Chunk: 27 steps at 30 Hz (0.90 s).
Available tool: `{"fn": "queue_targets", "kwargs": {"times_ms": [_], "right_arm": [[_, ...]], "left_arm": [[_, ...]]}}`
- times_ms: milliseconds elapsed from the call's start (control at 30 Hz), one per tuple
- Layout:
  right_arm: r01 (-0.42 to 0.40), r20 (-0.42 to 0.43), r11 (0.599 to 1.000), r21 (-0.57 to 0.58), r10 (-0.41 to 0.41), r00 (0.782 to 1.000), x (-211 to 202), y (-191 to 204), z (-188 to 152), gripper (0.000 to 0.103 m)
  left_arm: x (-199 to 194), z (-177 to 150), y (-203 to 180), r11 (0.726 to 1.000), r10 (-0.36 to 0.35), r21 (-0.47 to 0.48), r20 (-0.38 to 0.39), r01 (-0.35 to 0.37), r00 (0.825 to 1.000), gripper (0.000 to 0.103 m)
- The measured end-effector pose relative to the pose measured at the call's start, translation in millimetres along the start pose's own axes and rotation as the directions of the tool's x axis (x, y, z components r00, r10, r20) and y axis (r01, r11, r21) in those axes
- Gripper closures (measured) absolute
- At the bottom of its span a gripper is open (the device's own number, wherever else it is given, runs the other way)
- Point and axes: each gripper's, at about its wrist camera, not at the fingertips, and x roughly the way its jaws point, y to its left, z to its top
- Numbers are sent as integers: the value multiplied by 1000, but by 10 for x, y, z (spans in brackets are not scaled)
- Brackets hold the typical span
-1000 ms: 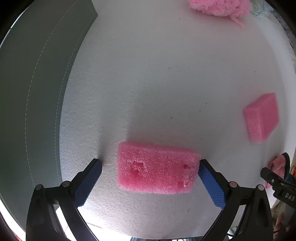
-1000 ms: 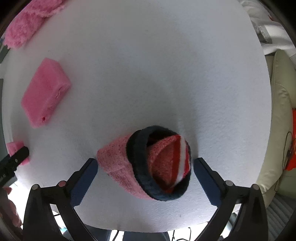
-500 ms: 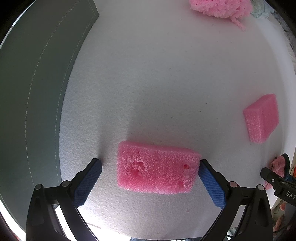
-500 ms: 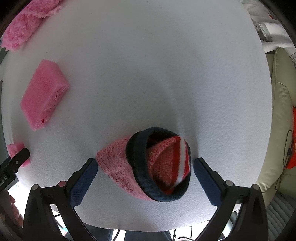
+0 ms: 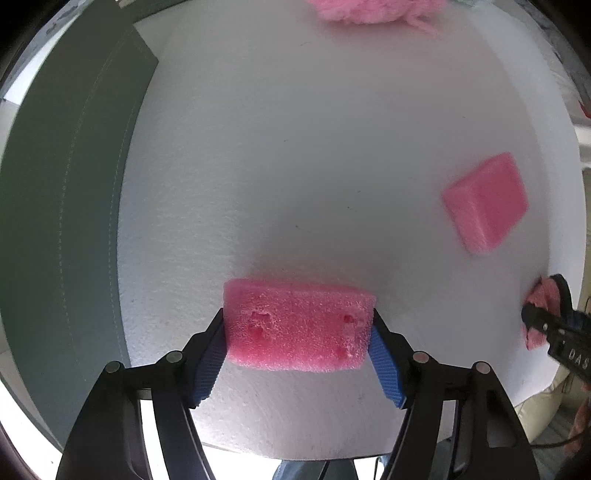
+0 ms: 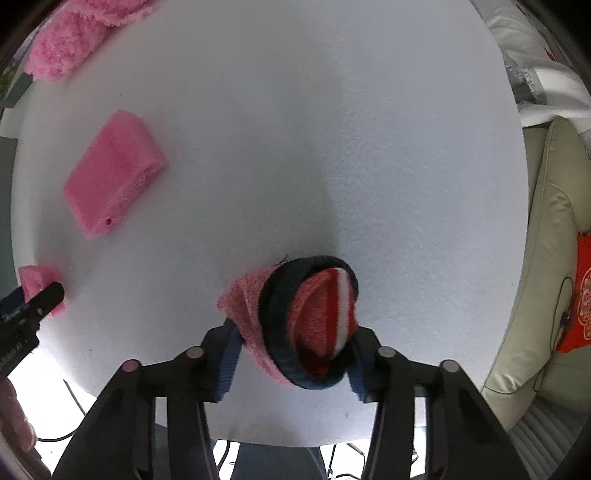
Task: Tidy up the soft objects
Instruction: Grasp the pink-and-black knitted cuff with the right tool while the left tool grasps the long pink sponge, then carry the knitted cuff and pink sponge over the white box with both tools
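Observation:
My left gripper [image 5: 297,338] is shut on a pink foam sponge [image 5: 297,326], its blue pads pressing both short ends, above the white foam table [image 5: 295,147]. A second pink sponge [image 5: 485,203] lies on the table to the right; the right wrist view shows it at the left [image 6: 112,171]. My right gripper [image 6: 291,341] is shut on a rolled knit sock [image 6: 303,321], pink outside with a navy cuff and red and white stripes inside. The held sponge [image 6: 37,282] shows at the left edge of the right wrist view.
A fluffy pink cloth [image 5: 369,9] lies at the table's far edge, also visible as a fluffy pink cloth [image 6: 74,40] at top left. A dark green mat [image 5: 62,221] lies left of the table. A cream seat [image 6: 546,258] and white fabric [image 6: 535,81] stand right.
Both grippers closed from open: the left onto the pink sponge, the right onto the sock. Both views have shifted, and the objects appear raised off the table.

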Motion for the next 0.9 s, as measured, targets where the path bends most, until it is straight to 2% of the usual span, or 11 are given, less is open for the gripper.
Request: {"fn": "queue_targets", "kwargs": {"times_ms": [333, 600, 900], "right_arm": [[-69, 43, 997, -27, 70, 997, -358, 152, -167, 54], [-119, 92, 990, -76, 126, 988, -736, 353, -221, 55], [-127, 139, 975, -183, 153, 978, -1126, 838, -170, 55]], "left_arm": [[-456, -234, 34, 996, -63, 63, 84, 57, 995, 32], [-870, -352, 279, 994, -112, 37, 191, 107, 975, 32], [-1172, -438, 642, 992, -113, -15, 291, 122, 950, 32]]}}
